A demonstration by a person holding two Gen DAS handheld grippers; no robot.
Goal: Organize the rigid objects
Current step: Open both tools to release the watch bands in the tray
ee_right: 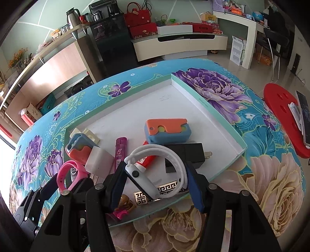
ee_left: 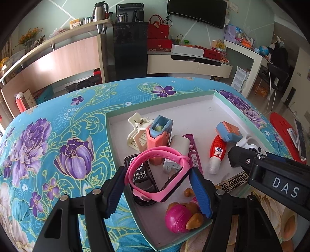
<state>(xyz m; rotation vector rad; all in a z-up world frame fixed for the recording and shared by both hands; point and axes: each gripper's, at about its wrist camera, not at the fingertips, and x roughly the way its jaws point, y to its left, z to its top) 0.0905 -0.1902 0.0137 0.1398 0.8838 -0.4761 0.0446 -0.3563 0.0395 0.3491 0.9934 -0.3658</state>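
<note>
Floral-clothed surface [ee_left: 58,135] bears a tray [ee_right: 209,104]; TV [ee_left: 196,11] at twelve. Left claw [ee_left: 157,191] grips pink watch [ee_left: 155,170], right claw [ee_right: 155,182] white watch [ee_right: 166,166].

The pink watch [ee_left: 155,170] has a smooth, rubbery strap with a soft sheen; the white watch [ee_right: 160,170] looks the same, its dark face glossy. The left tongs [ee_left: 157,191] and right tongs [ee_right: 155,186] are matt black plastic with ribbed blue pads [ee_left: 199,192] and bright metal screws. The tray [ee_left: 193,108] looks like matt white card with a pale green paper-covered rim. At 3 o'clock from the pink watch, the red glue bottle [ee_left: 216,153] is shiny plastic. The tabletop [ee_left: 58,135] wears printed floral cloth, smooth and slightly lustrous.
</note>
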